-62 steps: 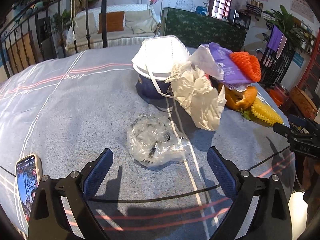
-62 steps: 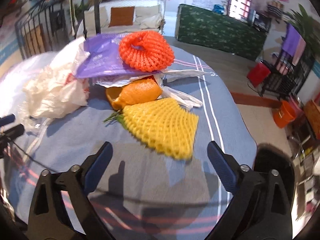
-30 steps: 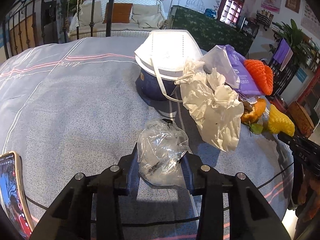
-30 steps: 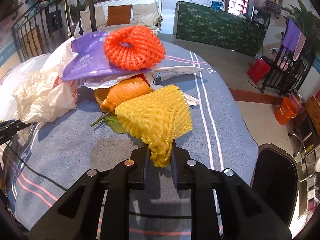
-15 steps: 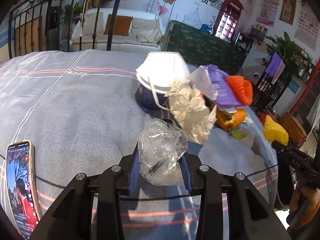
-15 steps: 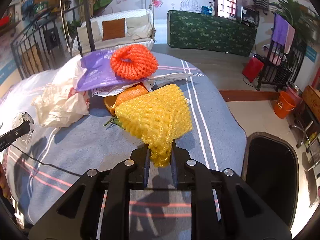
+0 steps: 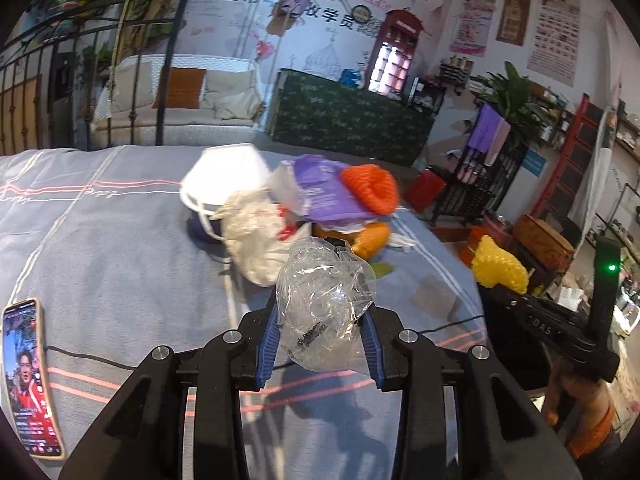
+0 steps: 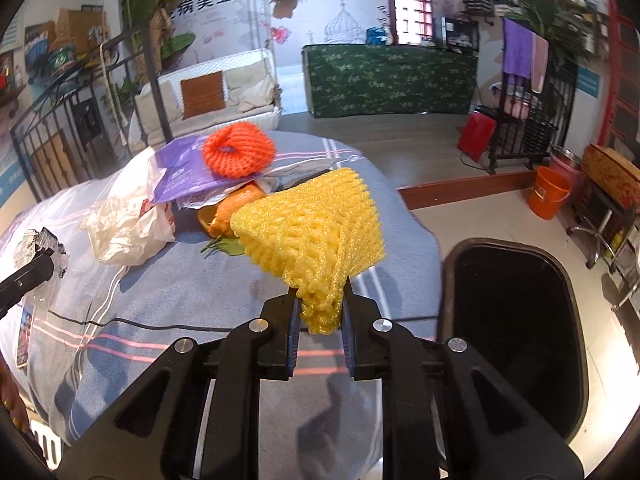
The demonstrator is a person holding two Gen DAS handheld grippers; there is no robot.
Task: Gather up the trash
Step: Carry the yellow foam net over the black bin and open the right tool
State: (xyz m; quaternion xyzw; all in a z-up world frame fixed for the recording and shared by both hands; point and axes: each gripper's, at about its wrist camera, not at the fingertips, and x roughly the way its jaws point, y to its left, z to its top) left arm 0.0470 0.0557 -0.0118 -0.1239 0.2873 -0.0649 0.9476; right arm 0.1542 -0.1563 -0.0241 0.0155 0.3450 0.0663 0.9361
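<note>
Yellow foam net (image 8: pixel 312 232), crumpled clear plastic (image 7: pixel 324 304)

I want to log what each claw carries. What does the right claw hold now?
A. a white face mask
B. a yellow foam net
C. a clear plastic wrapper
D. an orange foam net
B: in the right wrist view the right claw is shut on the lower corner of the yellow foam net, which is off the cloth.

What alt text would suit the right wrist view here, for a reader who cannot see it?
The right gripper pinches a yellow foam fruit net above a blue striped tablecloth, with an open black bin on the floor to its right. Behind it lie an orange foam net, a purple packet and a white bag.
</note>
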